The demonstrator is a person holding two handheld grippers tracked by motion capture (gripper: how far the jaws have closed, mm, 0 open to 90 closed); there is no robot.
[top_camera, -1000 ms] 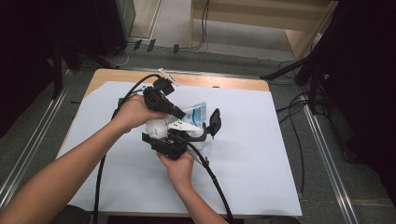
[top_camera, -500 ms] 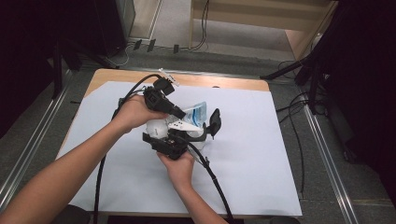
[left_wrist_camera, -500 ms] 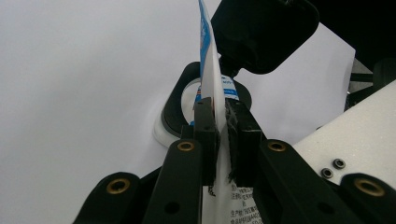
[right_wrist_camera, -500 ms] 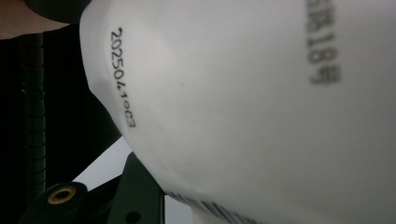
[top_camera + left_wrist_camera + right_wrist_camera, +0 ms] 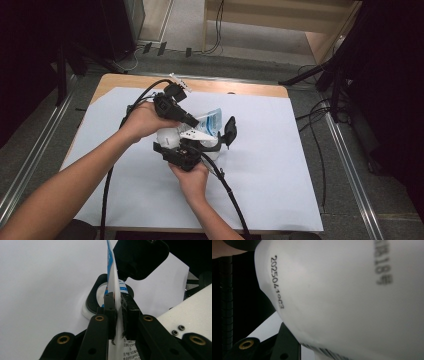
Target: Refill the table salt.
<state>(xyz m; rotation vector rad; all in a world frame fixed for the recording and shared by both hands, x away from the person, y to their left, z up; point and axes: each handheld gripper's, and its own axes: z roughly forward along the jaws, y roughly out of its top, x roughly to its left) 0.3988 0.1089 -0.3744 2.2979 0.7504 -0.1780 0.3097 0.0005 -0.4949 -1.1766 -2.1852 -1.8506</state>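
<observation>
A soft white pouch (image 5: 169,136) with a blue printed top (image 5: 211,121) is held above the table between both hands. My left gripper (image 5: 119,302) is shut on the pouch's thin flat edge (image 5: 113,277), coming in from the upper left (image 5: 192,122). My right gripper (image 5: 202,142) reaches up from below, its jaws closed around the pouch's bulging body, one black jaw (image 5: 230,131) standing at the pouch's right side. In the right gripper view the white pouch wall (image 5: 342,295) with a printed date code presses close against a black jaw (image 5: 285,345); the other jaw is hidden.
A white paper sheet (image 5: 280,165) covers the wooden table (image 5: 115,80). Black cables (image 5: 107,190) trail from both grippers toward the front edge. Metal rails (image 5: 350,165) run along the floor on both sides, and dark stands (image 5: 340,75) are at the right.
</observation>
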